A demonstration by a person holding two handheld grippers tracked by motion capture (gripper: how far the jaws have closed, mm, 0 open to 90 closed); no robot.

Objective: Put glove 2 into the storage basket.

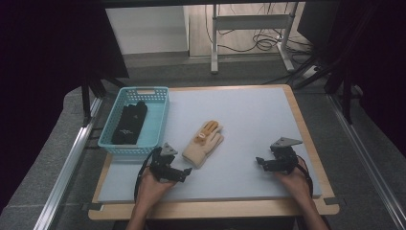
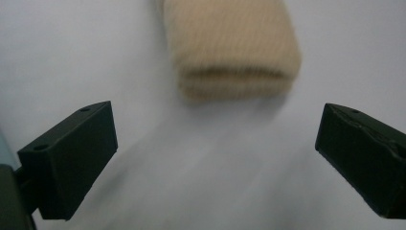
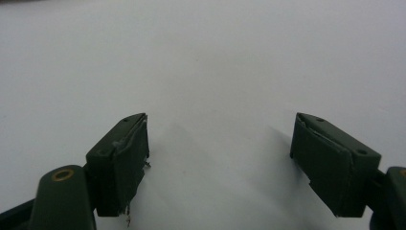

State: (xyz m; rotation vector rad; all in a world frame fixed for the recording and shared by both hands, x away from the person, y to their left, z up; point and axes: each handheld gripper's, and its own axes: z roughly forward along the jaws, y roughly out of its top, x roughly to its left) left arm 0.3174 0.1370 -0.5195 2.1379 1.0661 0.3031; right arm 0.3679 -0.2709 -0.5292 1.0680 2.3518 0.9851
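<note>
Pale grey matting covers the table [image 1: 249, 120], wood-edged, with a carpeted floor and desk legs at the top of the frame. Near the centre lies a tan glove [image 1: 204, 142], cuff toward the person, fingers pointing up-frame. At lower left of centre the left gripper [image 1: 184, 172] faces that cuff with jaws spread wide and empty, seemingly lined up to take it. Left of it, a blue basket [image 1: 158, 125] already holds a black glove [image 1: 130, 123]. At lower right the right gripper [image 1: 261, 162] rests, jaws apart, nothing between them.
</note>
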